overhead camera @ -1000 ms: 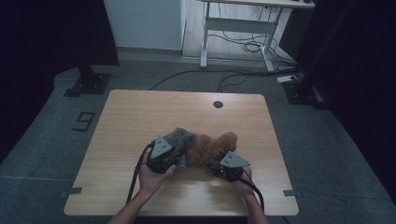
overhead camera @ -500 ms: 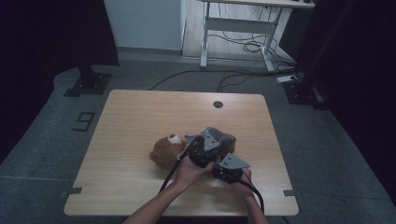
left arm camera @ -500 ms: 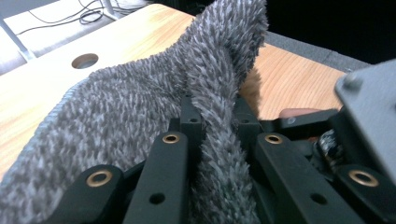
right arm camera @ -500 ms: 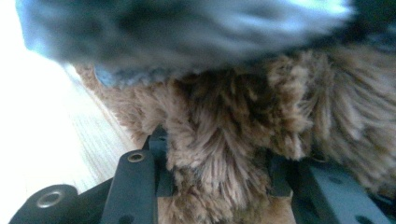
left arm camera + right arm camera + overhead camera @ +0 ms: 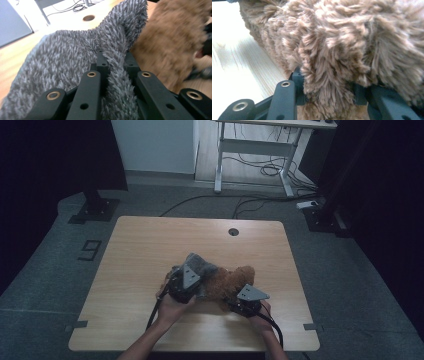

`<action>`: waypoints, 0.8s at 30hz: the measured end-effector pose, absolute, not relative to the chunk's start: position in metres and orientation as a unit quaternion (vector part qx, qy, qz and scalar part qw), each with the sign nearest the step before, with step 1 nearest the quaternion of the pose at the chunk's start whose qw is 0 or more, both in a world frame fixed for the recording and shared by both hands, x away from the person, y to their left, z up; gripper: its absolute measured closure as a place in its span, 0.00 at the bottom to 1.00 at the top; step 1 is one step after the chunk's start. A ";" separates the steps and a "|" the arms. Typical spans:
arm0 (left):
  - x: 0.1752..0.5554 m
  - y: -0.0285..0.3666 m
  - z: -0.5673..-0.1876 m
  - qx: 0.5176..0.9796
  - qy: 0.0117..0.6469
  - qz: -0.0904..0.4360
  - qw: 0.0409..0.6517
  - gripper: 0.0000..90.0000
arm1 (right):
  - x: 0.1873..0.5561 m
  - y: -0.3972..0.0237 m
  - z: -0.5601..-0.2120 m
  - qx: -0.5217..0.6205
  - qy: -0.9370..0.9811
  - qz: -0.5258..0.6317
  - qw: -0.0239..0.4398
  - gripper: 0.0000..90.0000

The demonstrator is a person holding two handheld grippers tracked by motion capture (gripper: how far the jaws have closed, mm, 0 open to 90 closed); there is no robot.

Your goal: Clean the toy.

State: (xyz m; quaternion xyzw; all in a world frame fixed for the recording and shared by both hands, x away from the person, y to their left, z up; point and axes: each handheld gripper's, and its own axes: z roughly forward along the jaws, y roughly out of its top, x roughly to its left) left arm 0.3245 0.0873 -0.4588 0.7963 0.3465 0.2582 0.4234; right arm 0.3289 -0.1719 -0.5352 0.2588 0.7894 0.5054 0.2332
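Pinching grey sock point(image 5: 75, 57), brown sock point(image 5: 342, 50)

Fur hides the jaws; edges and blur cut the rest

In the left gripper view the grey fluffy cloth point(image 5: 75, 62) covers the jaw tips and runs off at 6 and 9 o'clock; the brown fluffy cloth point(image 5: 172, 42) at 2 o'clock is blurred. In the right gripper view it buries the jaw tips and leaves the picture at 12 and 3 o'clock. In the high view the forearms are cut off at 6 o'clock.
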 end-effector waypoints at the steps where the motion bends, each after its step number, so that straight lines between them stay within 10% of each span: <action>1: 0.322 0.094 -0.460 0.793 0.348 0.257 0.428 0.89 | 0.328 -0.171 -0.535 0.257 0.790 0.505 0.233 0.63; 24: 0.310 0.169 -0.471 0.756 0.417 0.244 0.442 0.88 | 0.327 -0.173 -0.536 0.273 0.789 0.504 0.222 0.64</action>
